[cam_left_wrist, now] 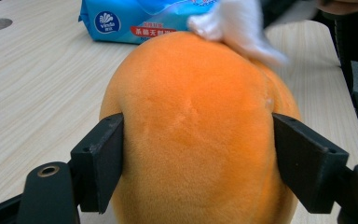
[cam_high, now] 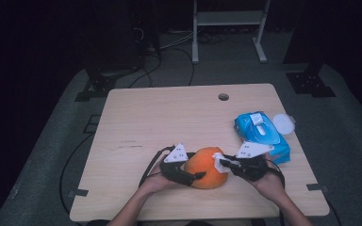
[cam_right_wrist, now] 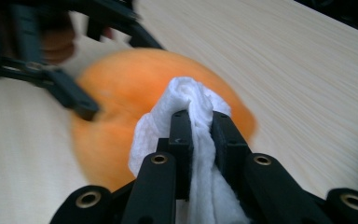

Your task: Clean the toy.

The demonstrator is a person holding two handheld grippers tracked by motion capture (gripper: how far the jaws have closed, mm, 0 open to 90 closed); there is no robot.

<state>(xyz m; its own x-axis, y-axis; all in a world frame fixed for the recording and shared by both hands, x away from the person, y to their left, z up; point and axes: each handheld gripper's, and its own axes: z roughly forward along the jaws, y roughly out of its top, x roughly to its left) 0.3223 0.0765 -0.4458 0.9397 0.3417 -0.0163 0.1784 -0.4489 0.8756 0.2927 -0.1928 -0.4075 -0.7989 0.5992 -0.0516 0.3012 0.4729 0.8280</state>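
The orange plush lies near the table's front edge, a little right of centre, and serves as the landmark. The left gripper is on the plush's left side: in the left gripper view its jaws stand half open with the plush filling the gap, both pads pressed against its fuzzy flanks. The right gripper sits at the plush's right, jaws nearly closed and pinching a white wipe, whose bunched end rests on top of the plush.

Right of the plush, close behind the right gripper, lies a blue wipe pack, and a round white lid sits beyond it by the table's right edge. Left of and behind the plush the tabletop is bare, offering wide room; a small hole lies near the far edge.
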